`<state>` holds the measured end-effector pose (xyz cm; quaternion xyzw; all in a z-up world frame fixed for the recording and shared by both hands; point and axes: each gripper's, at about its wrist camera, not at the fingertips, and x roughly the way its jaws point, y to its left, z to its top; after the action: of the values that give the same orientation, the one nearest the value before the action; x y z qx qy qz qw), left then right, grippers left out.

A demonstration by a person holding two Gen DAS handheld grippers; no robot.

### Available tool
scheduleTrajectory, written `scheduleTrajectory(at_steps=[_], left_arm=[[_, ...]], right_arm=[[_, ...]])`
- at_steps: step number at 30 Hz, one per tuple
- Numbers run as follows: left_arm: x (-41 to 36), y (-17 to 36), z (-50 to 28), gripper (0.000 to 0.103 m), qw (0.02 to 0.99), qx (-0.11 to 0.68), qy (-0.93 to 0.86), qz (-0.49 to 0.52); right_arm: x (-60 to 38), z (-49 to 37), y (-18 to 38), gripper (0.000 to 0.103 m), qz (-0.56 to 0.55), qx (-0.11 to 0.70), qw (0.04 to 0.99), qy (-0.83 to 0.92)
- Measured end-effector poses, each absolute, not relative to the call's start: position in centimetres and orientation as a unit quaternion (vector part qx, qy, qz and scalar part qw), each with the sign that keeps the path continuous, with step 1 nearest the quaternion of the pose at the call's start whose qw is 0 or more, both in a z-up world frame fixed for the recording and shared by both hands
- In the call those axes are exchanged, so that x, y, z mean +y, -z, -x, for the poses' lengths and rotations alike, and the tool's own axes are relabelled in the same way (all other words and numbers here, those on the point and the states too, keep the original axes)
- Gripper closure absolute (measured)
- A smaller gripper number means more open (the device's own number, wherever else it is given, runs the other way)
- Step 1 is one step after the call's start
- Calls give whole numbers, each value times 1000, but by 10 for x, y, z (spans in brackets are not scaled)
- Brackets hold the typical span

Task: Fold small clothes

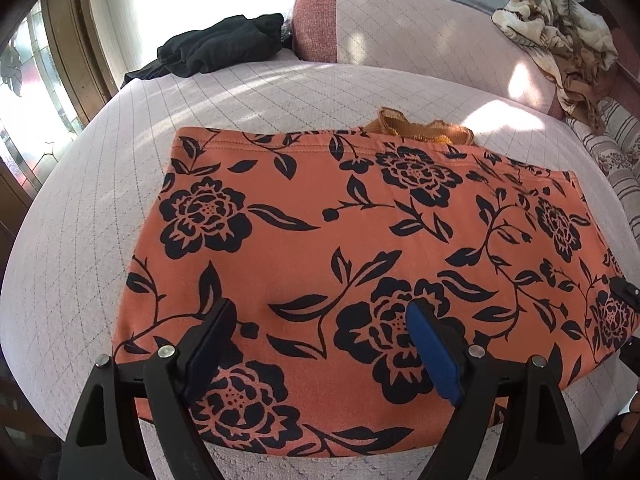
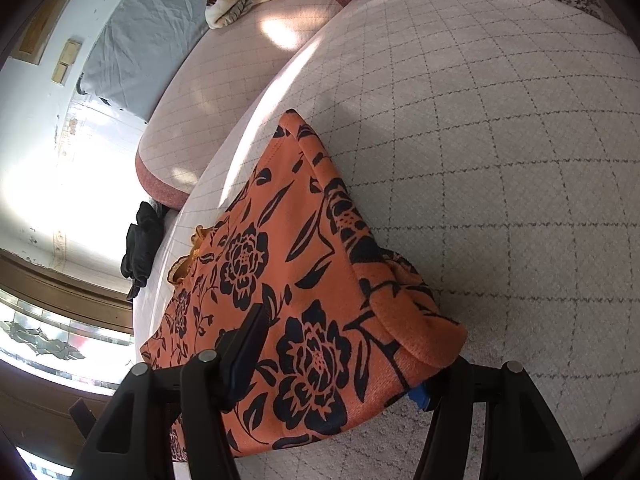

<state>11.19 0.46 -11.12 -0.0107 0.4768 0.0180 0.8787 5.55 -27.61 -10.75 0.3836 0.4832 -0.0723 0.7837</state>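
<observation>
Here the left gripper (image 1: 320, 320) hovered, jaws apart, over the orange floral garment (image 1: 360, 240); the right gripper's (image 2: 340, 364) jaws straddled its folded corner, grip unclear.

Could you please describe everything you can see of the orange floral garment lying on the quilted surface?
The orange floral garment is soft knit-looking fabric printed with dark navy roses and leaves. It lies folded flat on the pale quilted cover, a stitched hem along its far edge, with a mustard lace trim peeking out behind. The left gripper hangs open over its near edge. The right gripper straddles its rolled corner; a firm pinch cannot be confirmed.
</observation>
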Motion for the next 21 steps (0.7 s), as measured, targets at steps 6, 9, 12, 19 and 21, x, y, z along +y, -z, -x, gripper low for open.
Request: scheduleTrajectory(at_steps=[6, 9, 12, 19, 21], left_arm=[[-5, 132, -116, 16, 868, 496, -11, -12], [-10, 133, -111, 14, 881, 472, -15, -35], [3, 115, -107, 15, 882, 470, -9, 4], [84, 68, -65, 15, 915, 394, -54, 59], [120, 66, -53, 15, 916, 381, -88, 87]], right_arm=[[-276, -57, 108, 39, -382, 482, 785, 73], [-275, -62, 109, 63, -363, 496, 785, 76], [-273, -67, 109, 77, -344, 509, 786, 73], [-212, -80, 41, 87, -214, 463, 858, 60], [-173, -90, 15, 89, -166, 446, 879, 33]])
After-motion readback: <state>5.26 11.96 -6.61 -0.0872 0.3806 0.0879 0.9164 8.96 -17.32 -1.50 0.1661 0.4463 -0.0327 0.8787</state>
